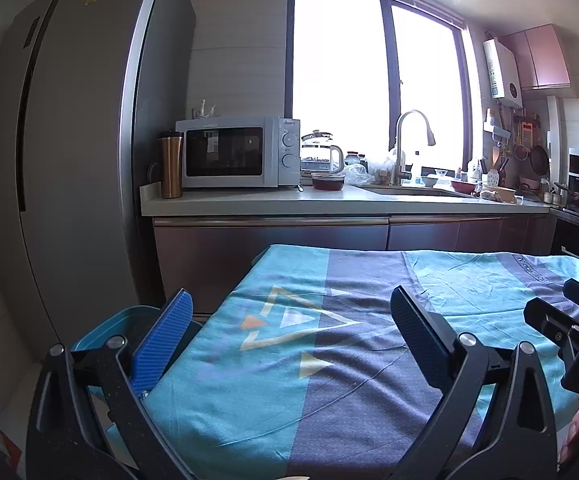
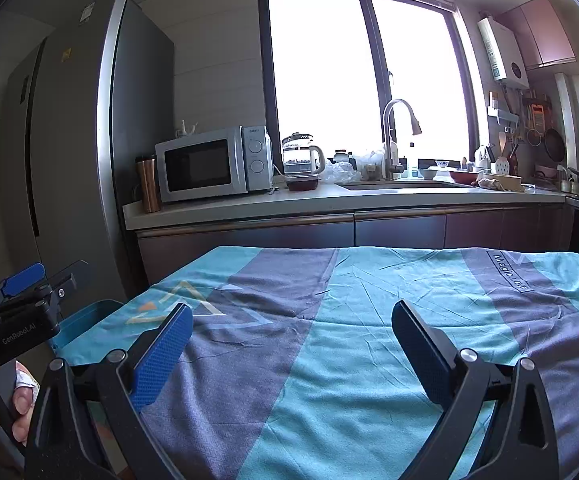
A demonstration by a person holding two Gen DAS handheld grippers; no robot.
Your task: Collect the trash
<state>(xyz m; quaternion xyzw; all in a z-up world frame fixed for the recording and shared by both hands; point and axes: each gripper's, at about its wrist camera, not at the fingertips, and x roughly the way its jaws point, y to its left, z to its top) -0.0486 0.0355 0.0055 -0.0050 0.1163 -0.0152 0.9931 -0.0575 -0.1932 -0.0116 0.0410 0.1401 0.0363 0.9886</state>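
Both grippers, left (image 1: 291, 312) and right (image 2: 292, 326), hover with fingers spread wide and empty over a desk draped in a teal and grey-purple cloth (image 2: 329, 320). No trash shows on it. A blue plastic bin (image 1: 129, 320) sits at nine o'clock, just beside the desk.

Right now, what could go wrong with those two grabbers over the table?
1. The cloth is loose and wrinkled, so the open fingers might snag it.
2. The left gripper and right gripper sit close together and could bump.
3. The blue bin sits low beside the table, so dropped trash might miss it.
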